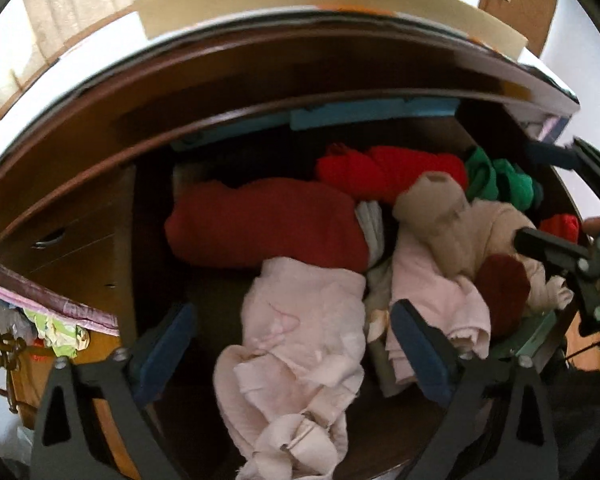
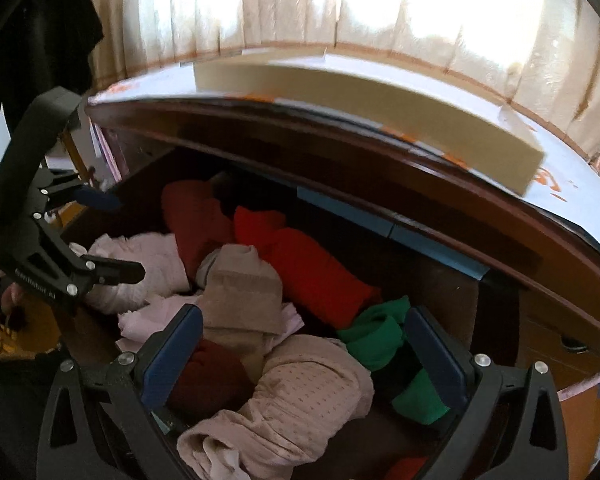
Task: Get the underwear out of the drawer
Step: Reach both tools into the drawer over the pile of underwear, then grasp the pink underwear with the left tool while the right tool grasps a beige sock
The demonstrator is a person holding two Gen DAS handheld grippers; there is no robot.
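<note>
Left wrist view: left gripper (image 1: 292, 344) hangs with jaws apart astride a pale pink undergarment (image 1: 296, 360) at lower centre of the open drawer (image 1: 220, 120); pinching one bunched fold should lift it alone. Right gripper (image 2: 300, 352) gapes over clothes, lower centre.

I see open drawer (image 1: 152, 216) crammed: pink underwear (image 1: 296, 344) crumpled at front, maroon, red, green, beige pieces behind.
</note>
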